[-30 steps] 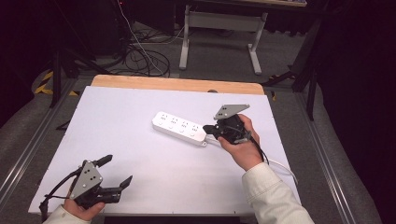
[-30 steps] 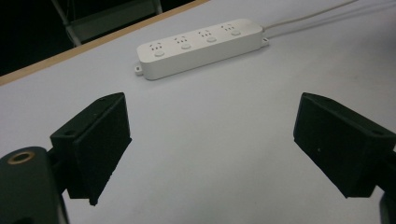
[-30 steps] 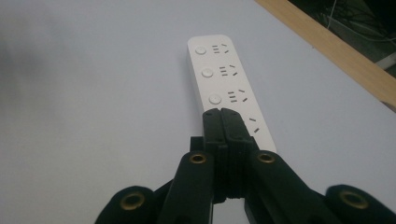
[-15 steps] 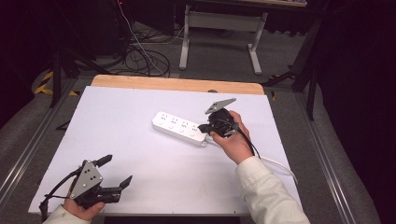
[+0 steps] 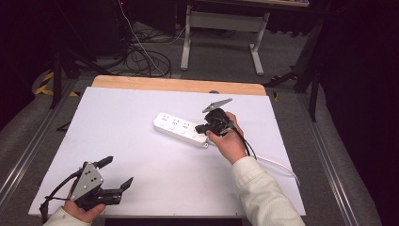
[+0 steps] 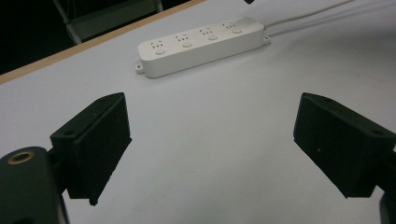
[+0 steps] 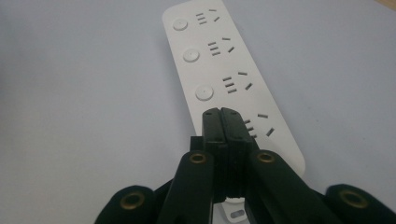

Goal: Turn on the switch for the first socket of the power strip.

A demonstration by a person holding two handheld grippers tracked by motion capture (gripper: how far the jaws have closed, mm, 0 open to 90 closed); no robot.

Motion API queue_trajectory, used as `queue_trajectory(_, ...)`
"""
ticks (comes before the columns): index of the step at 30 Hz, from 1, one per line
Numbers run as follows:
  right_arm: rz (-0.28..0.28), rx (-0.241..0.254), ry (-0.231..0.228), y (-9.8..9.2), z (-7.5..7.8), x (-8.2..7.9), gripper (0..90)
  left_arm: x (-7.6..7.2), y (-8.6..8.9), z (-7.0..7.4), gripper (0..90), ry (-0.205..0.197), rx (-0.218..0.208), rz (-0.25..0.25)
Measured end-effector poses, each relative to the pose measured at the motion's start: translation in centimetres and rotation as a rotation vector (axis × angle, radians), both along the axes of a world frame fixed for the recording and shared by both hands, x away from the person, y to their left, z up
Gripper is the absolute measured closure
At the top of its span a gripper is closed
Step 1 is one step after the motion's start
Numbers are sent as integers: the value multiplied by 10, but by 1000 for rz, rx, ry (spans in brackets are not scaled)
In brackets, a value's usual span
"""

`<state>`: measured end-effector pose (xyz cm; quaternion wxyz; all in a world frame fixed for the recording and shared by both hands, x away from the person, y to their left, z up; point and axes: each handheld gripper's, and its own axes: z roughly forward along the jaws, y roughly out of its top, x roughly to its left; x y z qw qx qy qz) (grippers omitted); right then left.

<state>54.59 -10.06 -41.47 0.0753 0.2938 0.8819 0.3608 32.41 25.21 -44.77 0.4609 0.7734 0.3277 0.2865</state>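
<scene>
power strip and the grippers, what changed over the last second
The right gripper, jaws shut, came down and in over the cable end of the power strip, above its last switch. Nothing was grasped or released. The strip stayed put, and the left gripper stayed open at the near corner.

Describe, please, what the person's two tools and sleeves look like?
Both tools, left and right, are black with blocky jaws, brass-coloured screws, a grey three-cornered plate on top and a trailing black cable. The sleeve is cream-white.
</scene>
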Motion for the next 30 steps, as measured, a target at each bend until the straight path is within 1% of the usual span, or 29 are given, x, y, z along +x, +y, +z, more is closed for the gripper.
queue_trajectory(6, -15, -8, -3, 4, -9, 4, 900, 0, 0, 0, 115, 0, 1, -1)
queue_trajectory(10, -13, -21, -5, 8, -14, 6, 900, 0, 0, 0, 115, 0, 1, -1)
queue_trajectory(13, -12, -26, -10, 10, -16, 6, 900, 0, 0, 0, 114, -1, 3, -1)
queue_trajectory(17, -13, -40, -30, 13, -20, 5, 900, 0, 0, 0, 114, 0, 2, 0)
queue_trajectory(22, -12, -58, -32, 16, -24, 6, 900, 0, 0, 0, 114, -2, 3, 1)
queue_trajectory(30, -10, -69, -38, 19, -28, 5, 900, 0, 0, 0, 114, -2, 3, 0)
